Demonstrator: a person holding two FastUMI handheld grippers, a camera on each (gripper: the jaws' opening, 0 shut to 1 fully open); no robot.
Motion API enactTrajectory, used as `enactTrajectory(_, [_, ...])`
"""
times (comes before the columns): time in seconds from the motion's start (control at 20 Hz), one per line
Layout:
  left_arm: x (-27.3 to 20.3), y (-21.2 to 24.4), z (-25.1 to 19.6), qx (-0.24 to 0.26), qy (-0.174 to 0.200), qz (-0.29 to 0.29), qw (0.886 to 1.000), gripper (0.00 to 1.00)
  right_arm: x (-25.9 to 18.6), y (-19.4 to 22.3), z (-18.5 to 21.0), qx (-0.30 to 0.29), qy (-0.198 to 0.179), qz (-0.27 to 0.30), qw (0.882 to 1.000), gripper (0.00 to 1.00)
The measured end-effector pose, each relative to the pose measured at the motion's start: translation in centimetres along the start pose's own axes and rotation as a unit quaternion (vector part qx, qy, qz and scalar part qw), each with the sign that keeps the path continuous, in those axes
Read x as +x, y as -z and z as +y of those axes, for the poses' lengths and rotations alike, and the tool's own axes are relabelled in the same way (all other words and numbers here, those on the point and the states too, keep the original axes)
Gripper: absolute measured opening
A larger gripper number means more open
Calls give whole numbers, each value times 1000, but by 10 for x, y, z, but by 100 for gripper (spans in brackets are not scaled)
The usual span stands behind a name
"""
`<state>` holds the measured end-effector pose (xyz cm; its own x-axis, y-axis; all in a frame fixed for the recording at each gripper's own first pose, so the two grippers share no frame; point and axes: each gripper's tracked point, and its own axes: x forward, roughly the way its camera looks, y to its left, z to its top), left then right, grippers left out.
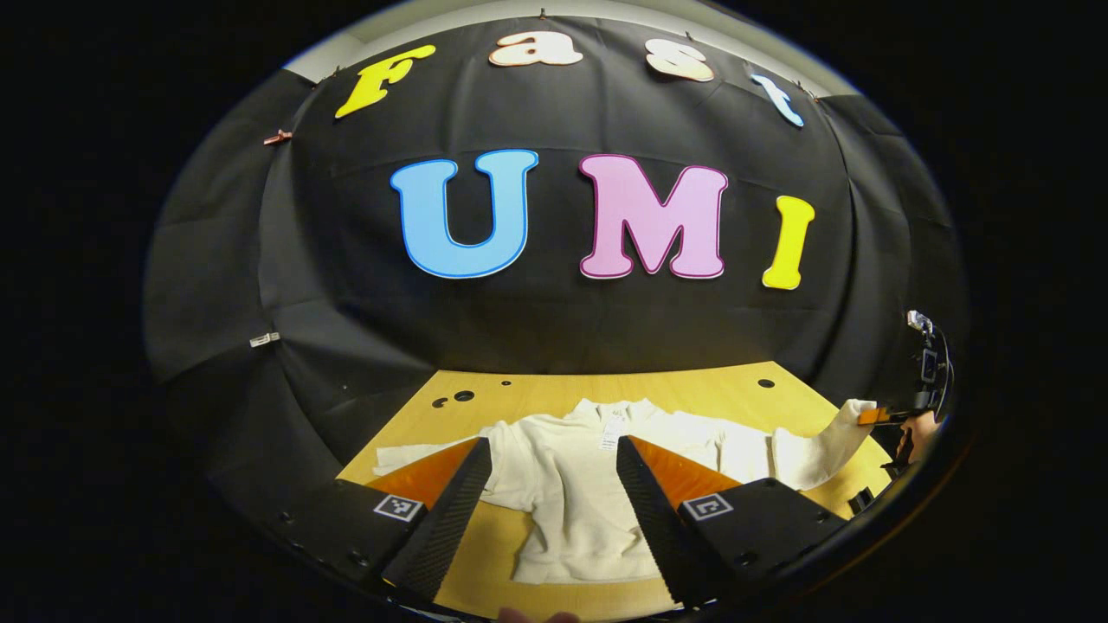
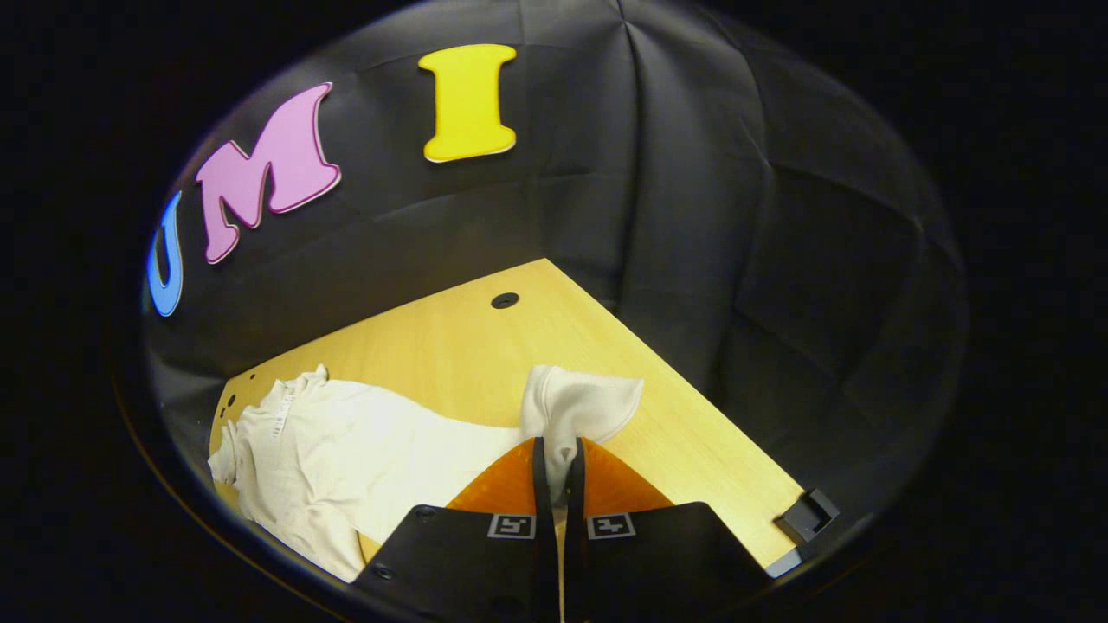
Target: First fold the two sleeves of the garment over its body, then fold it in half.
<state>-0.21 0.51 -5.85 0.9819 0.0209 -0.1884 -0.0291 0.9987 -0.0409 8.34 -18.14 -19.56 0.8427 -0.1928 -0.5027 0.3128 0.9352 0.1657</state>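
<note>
Cream garment (image 1: pixel 580 484) lies flat, collar toward the back wall, on the wooden table (image 2: pixel 450 337). Its right sleeve (image 2: pixel 576 407) is lifted at the cuff, both fingers of the right gripper (image 2: pixel 554 459) clamped on the fabric. Left sleeve (image 1: pixel 415 454) lies stretched out flat. Left gripper (image 1: pixel 550 493) hovers with jaws spread, holding nothing. Risk: the pinch looks thin, perhaps only the cuff edge, so fabric may slip free mid-fold, or drag could shift the body.

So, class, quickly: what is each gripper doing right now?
Left gripper: open, above the garment.
Right gripper: shut on the sleeve.
</note>
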Motion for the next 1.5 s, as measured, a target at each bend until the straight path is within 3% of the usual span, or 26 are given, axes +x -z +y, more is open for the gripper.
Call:
enactTrajectory(0.4, [-16,5,35,6,27,-15,1000,93,-42,12,137,-36,-72,-22,996,7])
enactTrajectory(0.9, [-25,19,97,-13,14,-13,1000,93,-47,36,311,-78,-161,-22,984,6])
enactTrajectory(1.15, [-18,36,126,-30,-6,13,999,93,-37,79,385,-107,-196,11,975,6])
enactTrajectory(1.5, [-22,61,156,-34,-39,42,998,93,-13,155,446,-149,-227,79,959,7])
